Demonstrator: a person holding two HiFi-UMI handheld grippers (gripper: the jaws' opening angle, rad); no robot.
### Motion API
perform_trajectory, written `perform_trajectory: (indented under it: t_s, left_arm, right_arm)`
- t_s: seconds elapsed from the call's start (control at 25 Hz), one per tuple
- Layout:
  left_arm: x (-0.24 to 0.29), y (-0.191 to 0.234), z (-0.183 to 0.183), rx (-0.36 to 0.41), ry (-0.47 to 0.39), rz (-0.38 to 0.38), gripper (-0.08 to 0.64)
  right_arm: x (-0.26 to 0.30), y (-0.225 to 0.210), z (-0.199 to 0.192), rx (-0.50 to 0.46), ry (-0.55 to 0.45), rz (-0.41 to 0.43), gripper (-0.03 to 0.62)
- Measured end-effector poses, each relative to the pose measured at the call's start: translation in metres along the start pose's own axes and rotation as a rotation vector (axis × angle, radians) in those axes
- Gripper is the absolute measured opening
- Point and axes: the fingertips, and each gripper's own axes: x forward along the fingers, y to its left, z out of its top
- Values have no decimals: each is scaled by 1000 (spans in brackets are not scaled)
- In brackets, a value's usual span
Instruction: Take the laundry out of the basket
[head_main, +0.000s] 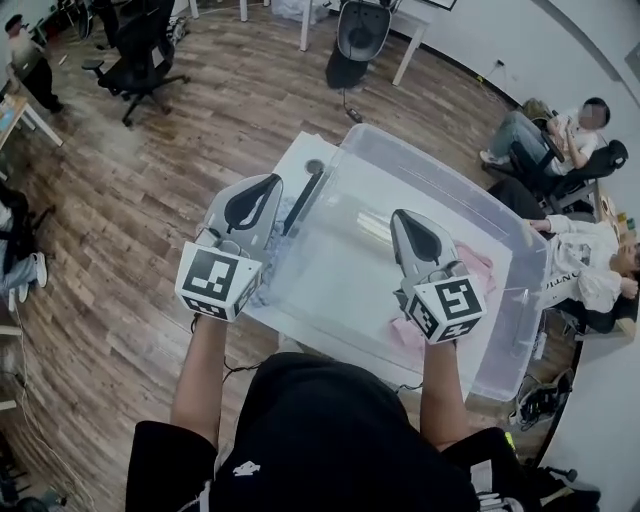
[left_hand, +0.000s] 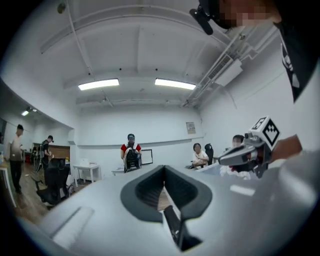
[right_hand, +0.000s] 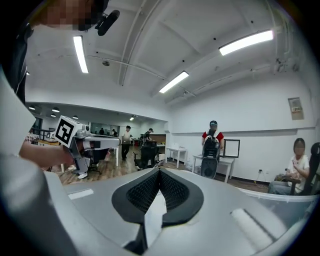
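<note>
At the left, your left gripper (head_main: 262, 192) hangs level above the left wall of the basket (head_main: 455, 170), over the edge of the white table (head_main: 298, 158). Its jaws are fully together. Its own view shows only a sliver of background in the seam and no cloth, so I judge it empty.

The basket, a clear tub, sits on that table directly in front of you, placed so both hands can reach in from above.

Over its middle, your right gripper (head_main: 408, 222) points slightly downward, jaws likewise pressed together on nothing.

Further right, the pink laundry (head_main: 478, 268) lies on the basket floor, part of it below the right gripper's marker cube.

Finding: neither claw has hold of the laundry, and removal is not yet done. You will need to open a claw before descending onto the cloth.
</note>
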Motion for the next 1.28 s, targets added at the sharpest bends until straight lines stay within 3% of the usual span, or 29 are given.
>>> perform_trajectory:
  t_s: [0.32, 0.56, 0.72, 0.92, 1.04, 1.28]
  left_arm:
    - [39, -73, 25, 27, -42, -164, 9]
    - [65, -124, 30, -1, -31, -267, 9]
    - [82, -162, 26, -20, -27, -348, 9]
    - [98, -194, 25, -45, -39, -428, 9]
    - [108, -206, 24, -59, -45, -472, 9]
    - [124, -222, 22, -93, -57, -552, 9]
  right_arm:
    - [-53, -60, -27, 77, 17, -155, 0]
    - [-98, -119, -57, 204, 54, -272, 0]
    - [-140, -160, -99, 264, 208, -385, 2]
    - [-181, -196, -163, 395, 412, -487, 115]
    - [-196, -205, -190, 436, 520, -520, 174]
    - [-208, -213, -233, 521, 661, -570, 230]
